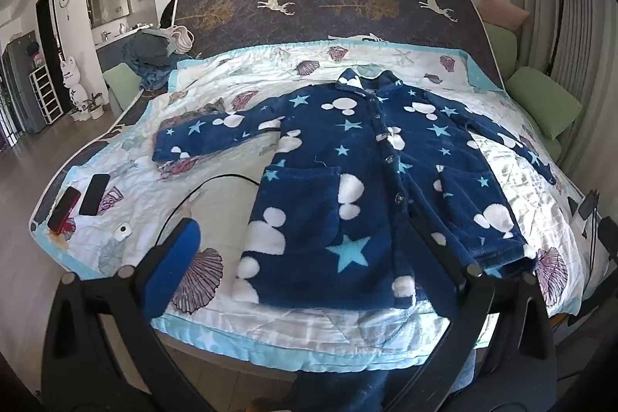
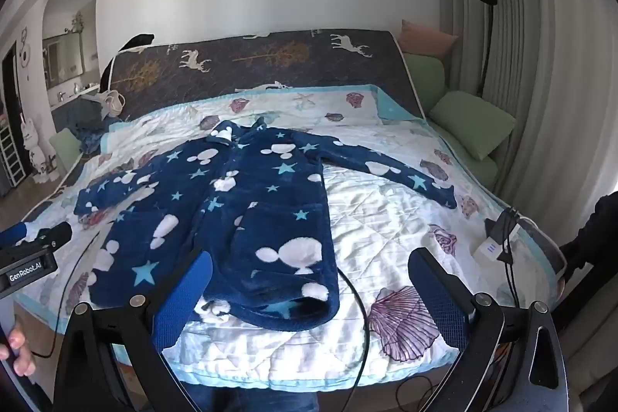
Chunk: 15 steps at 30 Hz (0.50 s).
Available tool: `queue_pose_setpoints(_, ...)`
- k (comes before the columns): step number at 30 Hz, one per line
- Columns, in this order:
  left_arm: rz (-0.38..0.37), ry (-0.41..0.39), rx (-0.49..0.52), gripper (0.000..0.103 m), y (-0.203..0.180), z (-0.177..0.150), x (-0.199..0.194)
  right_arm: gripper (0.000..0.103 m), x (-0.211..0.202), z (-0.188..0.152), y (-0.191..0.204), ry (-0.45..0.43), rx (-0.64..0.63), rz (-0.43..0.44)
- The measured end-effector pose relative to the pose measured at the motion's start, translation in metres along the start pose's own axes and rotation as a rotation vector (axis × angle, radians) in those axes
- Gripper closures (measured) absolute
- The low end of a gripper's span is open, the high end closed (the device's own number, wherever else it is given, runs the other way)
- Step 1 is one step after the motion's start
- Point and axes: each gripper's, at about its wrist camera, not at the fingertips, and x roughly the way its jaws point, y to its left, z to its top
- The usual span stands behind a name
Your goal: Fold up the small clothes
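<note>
Fleecy navy robe (image 1: 370, 180) with white blobs and pale blue stars lies flat, buttoned, sleeves spread, on the bed's quilted shell-print cover (image 1: 386, 319). Left tool (image 1: 309, 250) and right tool (image 2: 309, 284), blue textured pads, both spread wide, empty, hovering over the hem.

Both tongs stand wide apart and grip nothing, each angled downward. The left tongs (image 1: 313, 250) show a blue-padded finger (image 1: 174, 265) on one side and a black finger opposite. The right tongs (image 2: 309, 292) spread two blue-padded fingers (image 2: 185, 300). At the right view's lower left edge, the person's left hand (image 2: 17, 348) shows bare fingertips.
</note>
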Motion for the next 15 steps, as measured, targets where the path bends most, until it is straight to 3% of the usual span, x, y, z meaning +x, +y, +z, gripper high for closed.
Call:
queue_pose_setpoints(7,-0.011,-0.029,-0.002,0.000,0.003,-0.007,-0.008,0.000,0.000,0.000,0.002,-0.006,-0.020,-0.006)
queue_pose_setpoints(15,0.005,-0.008,-0.007,0.000,-0.001,-0.002,0.000,0.000,-0.002,-0.004,-0.004,0.000,-0.028,-0.011)
